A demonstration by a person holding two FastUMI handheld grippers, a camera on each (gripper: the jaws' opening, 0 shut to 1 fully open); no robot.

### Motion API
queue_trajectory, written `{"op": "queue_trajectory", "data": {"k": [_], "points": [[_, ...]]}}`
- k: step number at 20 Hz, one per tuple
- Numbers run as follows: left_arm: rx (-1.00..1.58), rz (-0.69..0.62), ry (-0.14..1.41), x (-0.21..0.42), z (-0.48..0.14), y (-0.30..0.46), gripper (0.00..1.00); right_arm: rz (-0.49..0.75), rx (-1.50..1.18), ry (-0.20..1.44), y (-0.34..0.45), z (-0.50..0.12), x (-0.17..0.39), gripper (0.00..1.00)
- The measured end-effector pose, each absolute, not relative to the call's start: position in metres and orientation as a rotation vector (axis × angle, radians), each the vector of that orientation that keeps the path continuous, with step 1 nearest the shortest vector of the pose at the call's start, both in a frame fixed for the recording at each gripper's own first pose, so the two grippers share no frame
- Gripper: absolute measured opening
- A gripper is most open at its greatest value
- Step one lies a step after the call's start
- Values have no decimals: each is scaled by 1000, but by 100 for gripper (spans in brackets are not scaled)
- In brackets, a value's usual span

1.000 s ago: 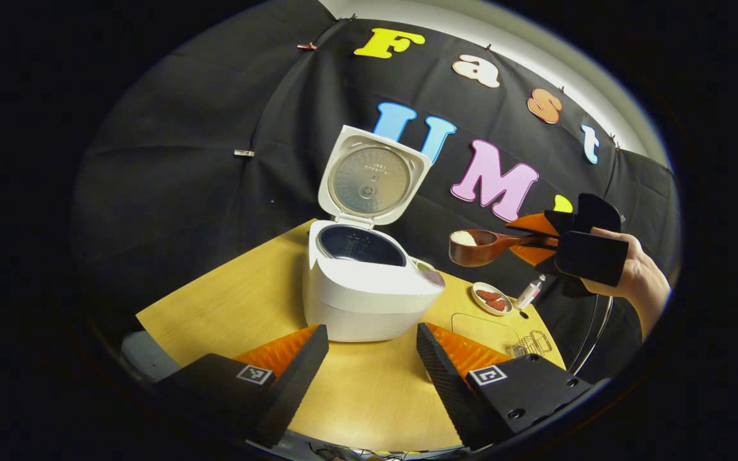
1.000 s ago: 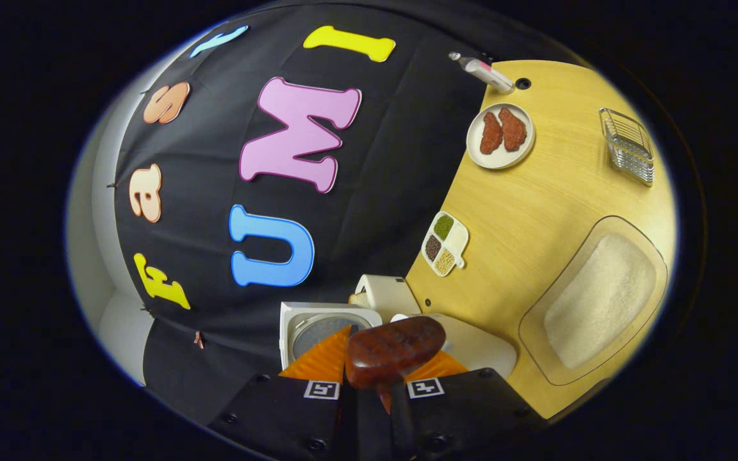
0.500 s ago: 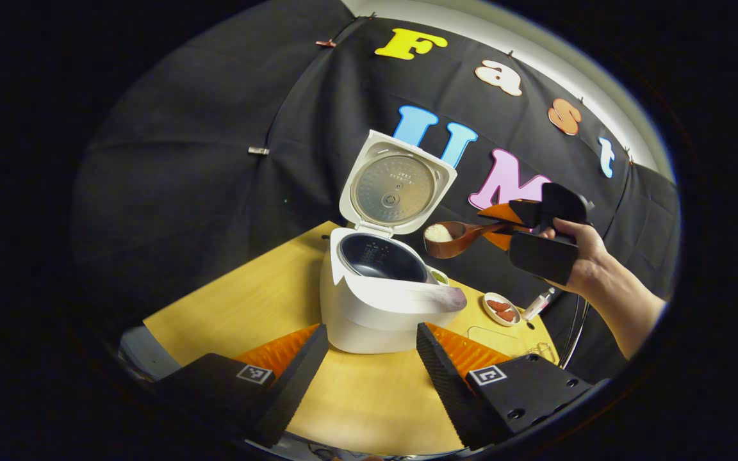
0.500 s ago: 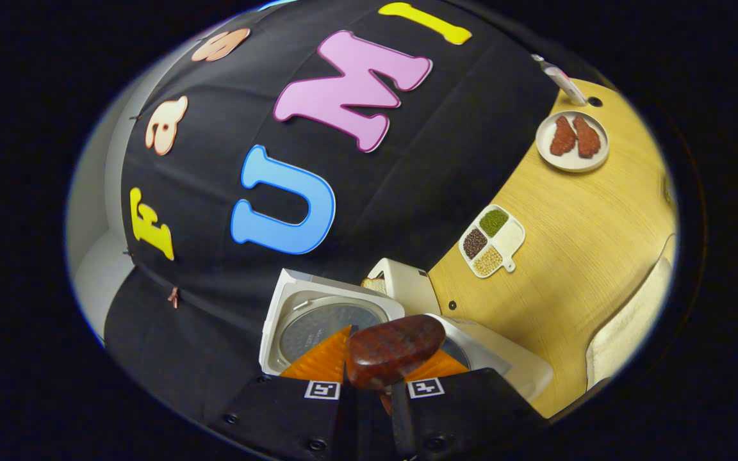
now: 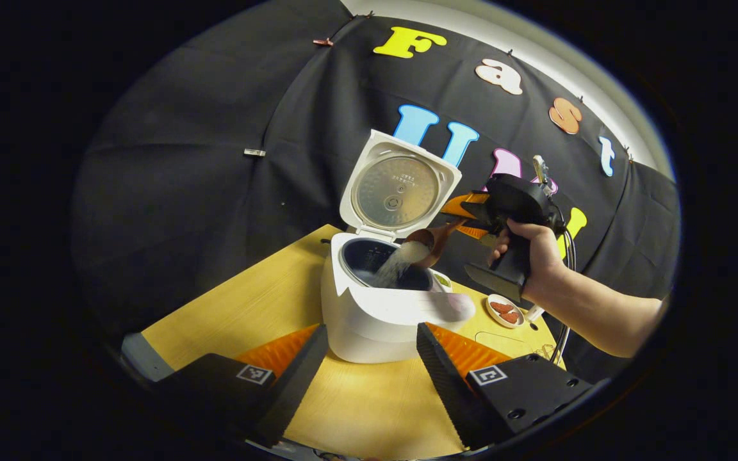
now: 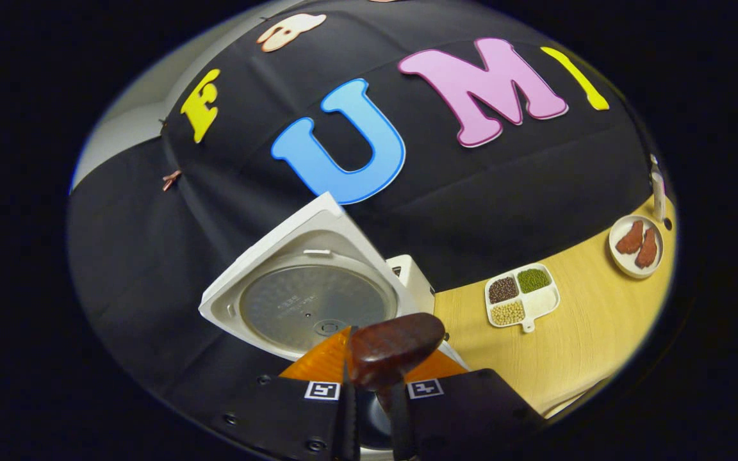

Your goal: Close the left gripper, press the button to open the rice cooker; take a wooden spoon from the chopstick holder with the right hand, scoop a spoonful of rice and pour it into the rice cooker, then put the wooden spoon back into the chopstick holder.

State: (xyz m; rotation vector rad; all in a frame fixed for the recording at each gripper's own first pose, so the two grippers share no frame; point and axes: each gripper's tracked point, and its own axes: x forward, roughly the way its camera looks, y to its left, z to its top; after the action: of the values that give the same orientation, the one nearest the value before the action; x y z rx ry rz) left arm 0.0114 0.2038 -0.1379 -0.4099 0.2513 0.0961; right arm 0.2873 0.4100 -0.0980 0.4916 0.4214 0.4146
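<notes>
In the left gripper view, the wooden spoon point(image 5: 425, 242) is held tipped over the open rice cooker point(image 5: 387, 301), and rice point(image 5: 398, 262) is being poured from it into the dark inner pot. The spoon handle is clamped between both fingers of the right gripper point(image 5: 465, 211), which is gripped by a hand point(image 5: 532, 253). The left gripper point(image 5: 369, 358) is kept wide open and empty above the worktop point(image 5: 234, 307), just before the cooker. The lid point(image 6: 305, 288) is raised.

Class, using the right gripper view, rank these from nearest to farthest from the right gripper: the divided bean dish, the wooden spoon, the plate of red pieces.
1. wooden spoon, held in the right gripper.
2. divided bean dish, mid-table, right.
3. plate of red pieces, far right.
</notes>
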Motion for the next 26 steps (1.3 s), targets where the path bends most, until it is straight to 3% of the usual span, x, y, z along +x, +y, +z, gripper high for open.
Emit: {"op": "queue_trajectory", "data": {"k": [21, 26], "points": [[-460, 189, 246, 4, -155, 246, 96, 683, -331, 173, 518, -126, 254, 23], [-478, 190, 248, -2, -158, 240, 96, 648, -136, 338, 503, -130, 252, 20]]}}
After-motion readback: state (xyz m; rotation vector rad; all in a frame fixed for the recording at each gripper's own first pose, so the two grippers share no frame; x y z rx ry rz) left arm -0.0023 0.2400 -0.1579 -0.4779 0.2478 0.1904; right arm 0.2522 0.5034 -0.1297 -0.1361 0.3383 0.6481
